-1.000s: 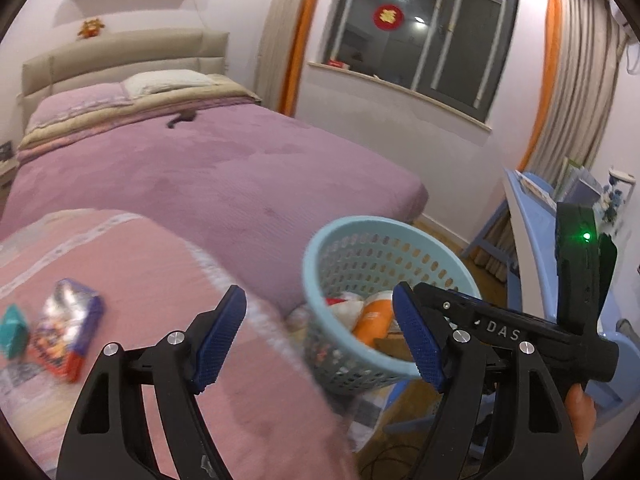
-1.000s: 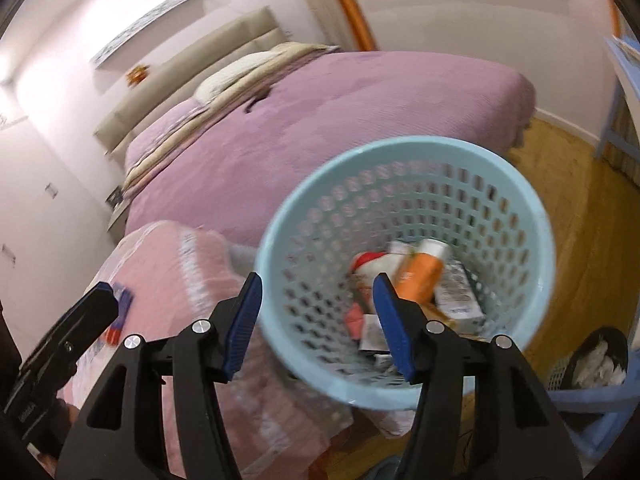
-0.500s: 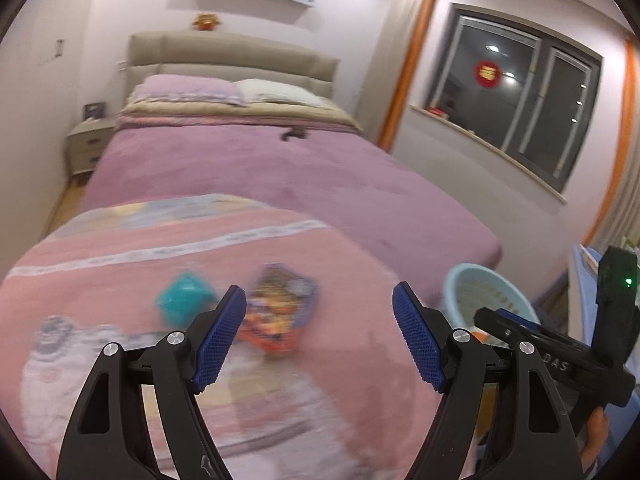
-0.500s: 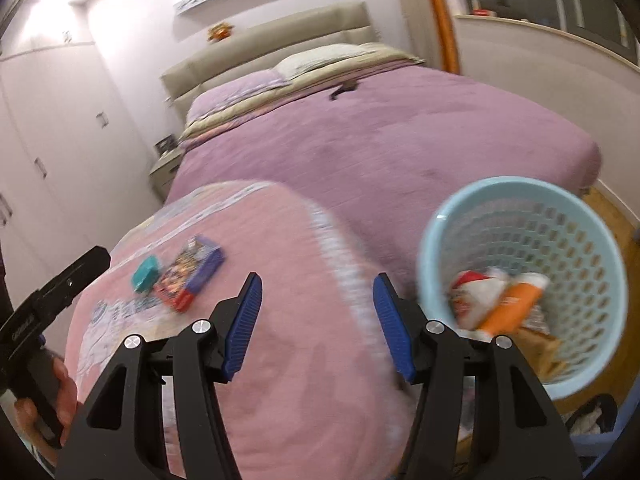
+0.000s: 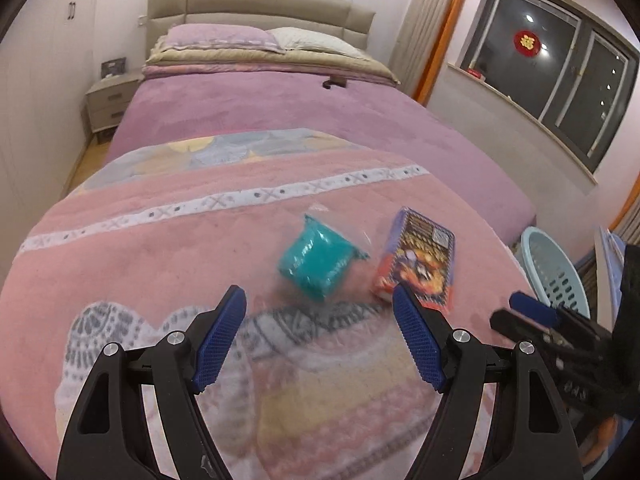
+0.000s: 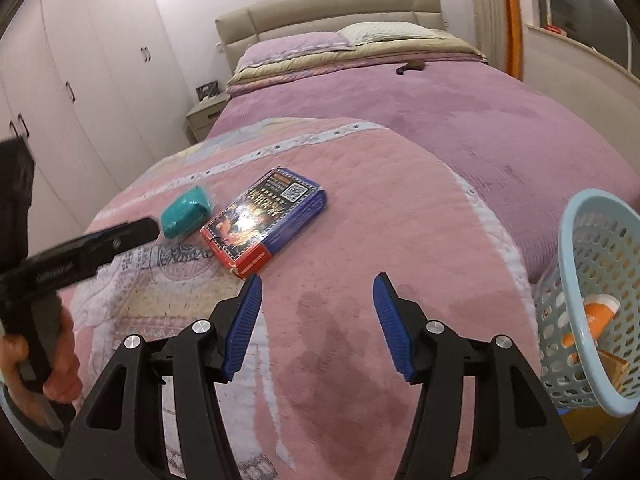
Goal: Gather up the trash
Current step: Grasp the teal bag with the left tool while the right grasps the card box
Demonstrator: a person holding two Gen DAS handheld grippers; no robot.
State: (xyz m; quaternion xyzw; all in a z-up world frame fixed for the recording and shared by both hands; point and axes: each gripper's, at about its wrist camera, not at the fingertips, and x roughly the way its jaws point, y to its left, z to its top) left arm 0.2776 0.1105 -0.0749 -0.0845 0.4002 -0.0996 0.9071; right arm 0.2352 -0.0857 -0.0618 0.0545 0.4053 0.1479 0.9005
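left wrist view: left tongs hang over the pink quilt, jaws apart and empty, just short of the teal packet. beside it lies the card box. risk here, as a guess: soft quilt could get pinched along with the crinkly packet, or the packet slips out. right tongs also apart, holding nothing, touching nothing, the box ahead and to their left. basket sits off the bed's right edge, already with trash inside, a long carry.
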